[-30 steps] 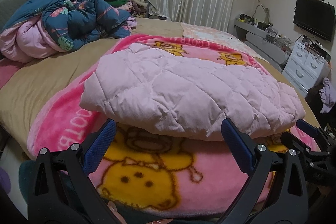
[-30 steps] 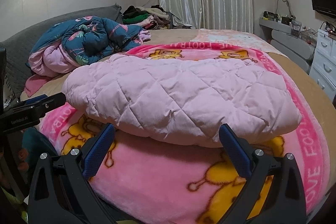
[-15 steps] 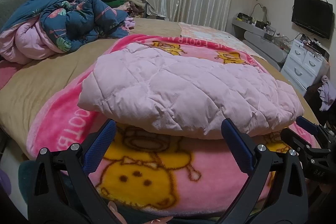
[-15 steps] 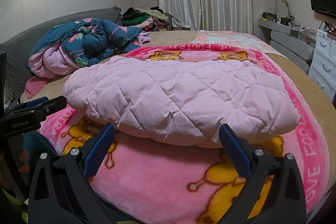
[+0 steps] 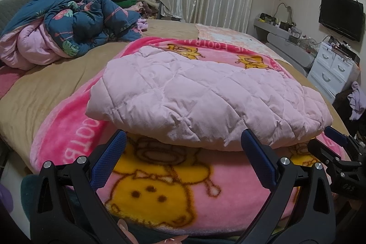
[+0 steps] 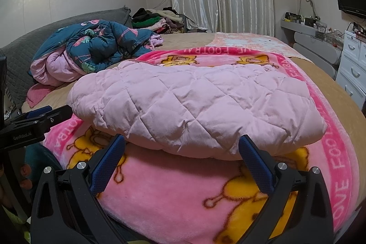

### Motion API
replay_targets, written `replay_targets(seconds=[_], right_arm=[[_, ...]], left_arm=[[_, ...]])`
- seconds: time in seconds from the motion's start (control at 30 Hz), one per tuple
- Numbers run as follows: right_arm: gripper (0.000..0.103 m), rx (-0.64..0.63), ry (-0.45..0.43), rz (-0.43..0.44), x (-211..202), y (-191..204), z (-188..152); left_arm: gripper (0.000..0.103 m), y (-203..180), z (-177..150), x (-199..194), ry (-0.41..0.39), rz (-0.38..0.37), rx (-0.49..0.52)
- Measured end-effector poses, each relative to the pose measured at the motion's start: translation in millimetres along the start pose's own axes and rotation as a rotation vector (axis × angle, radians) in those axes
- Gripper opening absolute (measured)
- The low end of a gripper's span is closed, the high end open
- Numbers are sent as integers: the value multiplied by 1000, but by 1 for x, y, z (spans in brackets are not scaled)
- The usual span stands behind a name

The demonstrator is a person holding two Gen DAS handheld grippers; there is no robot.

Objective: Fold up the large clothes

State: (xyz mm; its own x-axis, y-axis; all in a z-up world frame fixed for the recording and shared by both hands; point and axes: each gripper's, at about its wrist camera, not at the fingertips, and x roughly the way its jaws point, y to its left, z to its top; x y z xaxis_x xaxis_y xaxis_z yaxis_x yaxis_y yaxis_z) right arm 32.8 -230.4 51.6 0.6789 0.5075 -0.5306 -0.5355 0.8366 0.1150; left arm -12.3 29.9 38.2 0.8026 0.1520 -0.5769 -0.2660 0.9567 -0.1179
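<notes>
A pale pink quilted garment (image 5: 201, 97) (image 6: 194, 106) lies folded into a thick bundle on a bright pink blanket with yellow cartoon figures (image 5: 160, 189) (image 6: 173, 193). My left gripper (image 5: 183, 143) hovers just in front of the bundle's near edge, open, with nothing between its blue pads. My right gripper (image 6: 183, 145) is held the same way, open and empty, a little short of the bundle. The right gripper (image 5: 331, 150) also shows at the right edge of the left wrist view, and the left gripper (image 6: 39, 120) at the left edge of the right wrist view.
A crumpled blue floral duvet with pink lining (image 5: 66, 31) (image 6: 96, 47) lies at the bed's far left. Piled clothes (image 6: 157, 20) sit by the curtains. White drawers (image 5: 334, 70) and a wall TV (image 5: 340, 15) stand right of the bed.
Both grippers have drifted back slightly from the bundle; the view has shifted a little. The garment has not moved and both grippers stay open.
</notes>
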Motion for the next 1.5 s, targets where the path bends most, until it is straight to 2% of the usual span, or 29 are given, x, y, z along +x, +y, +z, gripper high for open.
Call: replay_targets(seconds=[1.5], right_arm=[[99,1,3,0,0,0,-1]], left_arm=[[94,2,0,-1,5,9,6]])
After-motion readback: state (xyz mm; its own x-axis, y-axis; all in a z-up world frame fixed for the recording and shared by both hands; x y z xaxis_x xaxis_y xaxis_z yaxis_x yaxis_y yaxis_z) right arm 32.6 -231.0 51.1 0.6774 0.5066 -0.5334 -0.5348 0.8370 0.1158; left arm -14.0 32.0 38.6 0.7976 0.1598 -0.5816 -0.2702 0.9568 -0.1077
